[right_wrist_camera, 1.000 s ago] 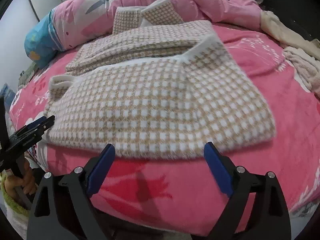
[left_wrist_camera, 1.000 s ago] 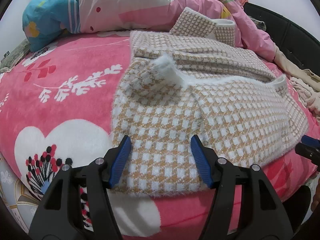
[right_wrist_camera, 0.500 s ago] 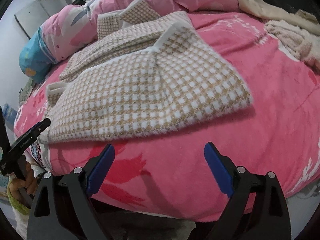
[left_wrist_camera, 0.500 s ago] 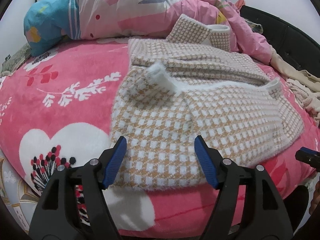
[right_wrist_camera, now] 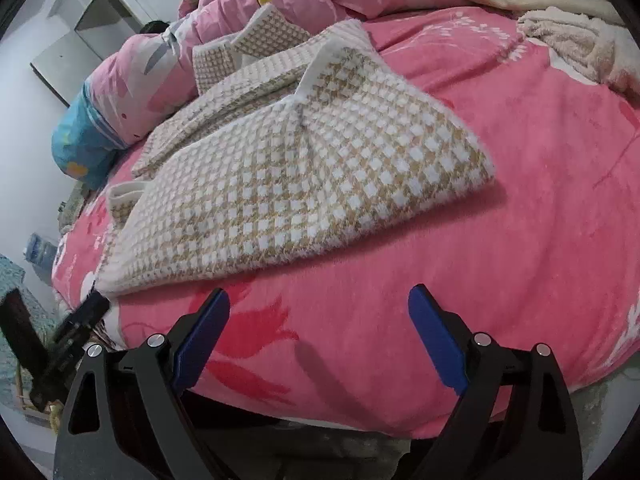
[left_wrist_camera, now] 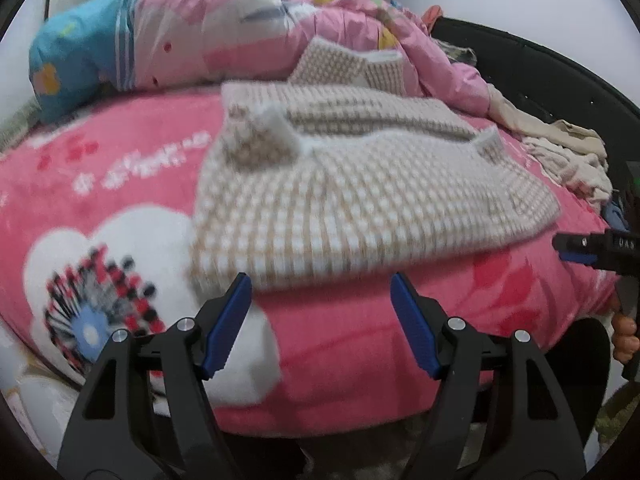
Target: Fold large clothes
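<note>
A fuzzy beige-and-white checked garment (left_wrist_camera: 360, 200) lies folded on the pink blanket (left_wrist_camera: 120, 184), its cuffs and collar toward the pillows. My left gripper (left_wrist_camera: 319, 280) is open just short of its near hem, with only blanket between the fingers. In the right wrist view the same garment (right_wrist_camera: 300, 168) lies ahead and to the left. My right gripper (right_wrist_camera: 319, 294) stands wide open over bare pink blanket (right_wrist_camera: 540, 200), near the bed's edge. Each view catches the other tool: the right gripper (left_wrist_camera: 588, 246) at the garment's right corner, the left gripper (right_wrist_camera: 80, 320) at its left corner.
A pink quilt (left_wrist_camera: 340, 20) and a blue-and-pink pillow (left_wrist_camera: 88, 56) are heaped behind the garment. Cream clothes (right_wrist_camera: 572, 40) lie bunched at the bed's far right by the black bed frame (left_wrist_camera: 540, 76). A hand (left_wrist_camera: 624, 336) shows at the right edge. A white cabinet (right_wrist_camera: 80, 32) stands beyond.
Both grippers have drawn back from the garment toward the bed's edge. The hem that lay between my left fingers is now beyond them, and those jaws stand a little wider.
</note>
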The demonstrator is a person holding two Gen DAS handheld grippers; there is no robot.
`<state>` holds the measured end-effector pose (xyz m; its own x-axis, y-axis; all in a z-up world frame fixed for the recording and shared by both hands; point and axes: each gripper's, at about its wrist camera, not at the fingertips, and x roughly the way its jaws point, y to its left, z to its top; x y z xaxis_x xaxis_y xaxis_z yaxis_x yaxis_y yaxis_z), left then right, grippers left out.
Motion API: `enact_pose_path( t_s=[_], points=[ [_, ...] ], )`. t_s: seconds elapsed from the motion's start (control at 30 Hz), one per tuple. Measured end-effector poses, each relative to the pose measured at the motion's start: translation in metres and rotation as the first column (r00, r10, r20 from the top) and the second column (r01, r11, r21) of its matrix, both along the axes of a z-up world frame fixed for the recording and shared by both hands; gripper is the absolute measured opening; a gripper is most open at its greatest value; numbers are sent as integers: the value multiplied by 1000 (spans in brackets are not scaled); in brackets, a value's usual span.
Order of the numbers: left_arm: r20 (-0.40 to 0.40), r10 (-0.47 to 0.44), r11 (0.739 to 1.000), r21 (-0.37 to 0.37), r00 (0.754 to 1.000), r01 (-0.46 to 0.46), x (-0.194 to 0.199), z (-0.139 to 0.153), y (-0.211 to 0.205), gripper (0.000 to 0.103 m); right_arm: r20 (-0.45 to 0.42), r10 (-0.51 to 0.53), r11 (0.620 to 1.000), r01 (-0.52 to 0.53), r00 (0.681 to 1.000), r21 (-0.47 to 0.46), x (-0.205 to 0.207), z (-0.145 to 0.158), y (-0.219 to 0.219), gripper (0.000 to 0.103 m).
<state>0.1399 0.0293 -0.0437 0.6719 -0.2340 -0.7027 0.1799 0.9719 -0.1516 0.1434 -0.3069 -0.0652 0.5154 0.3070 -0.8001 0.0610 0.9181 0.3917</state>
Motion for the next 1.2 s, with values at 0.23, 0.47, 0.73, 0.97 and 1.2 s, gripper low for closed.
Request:
enact_pose_path(
  t_s=[0.23,0.47,0.73,0.97,1.2],
  points=[
    [-108,29,978,-201,994,-51,18,-24,25,67,23,7,998,-8,1000,62,6,-12,-14,88],
    [-137,93,867,-475,986,-147,35,-36,64,67,65,-95,933,66,993,353,28,-32,-65,87],
    [-186,233,764,-571,954,-298,51,-37,79,56,80,-264,837,188,961,513,41,-50,-100,62],
    [-100,375,906,-172,921,-388,71,-6,40,16,121,-276,913,221,953,341,56,-30,-92,14],
    [181,267,959,44,947,-279,28,76,-5,13,328,-195,975,147,924,167,18,69,-73,9]
  ],
)
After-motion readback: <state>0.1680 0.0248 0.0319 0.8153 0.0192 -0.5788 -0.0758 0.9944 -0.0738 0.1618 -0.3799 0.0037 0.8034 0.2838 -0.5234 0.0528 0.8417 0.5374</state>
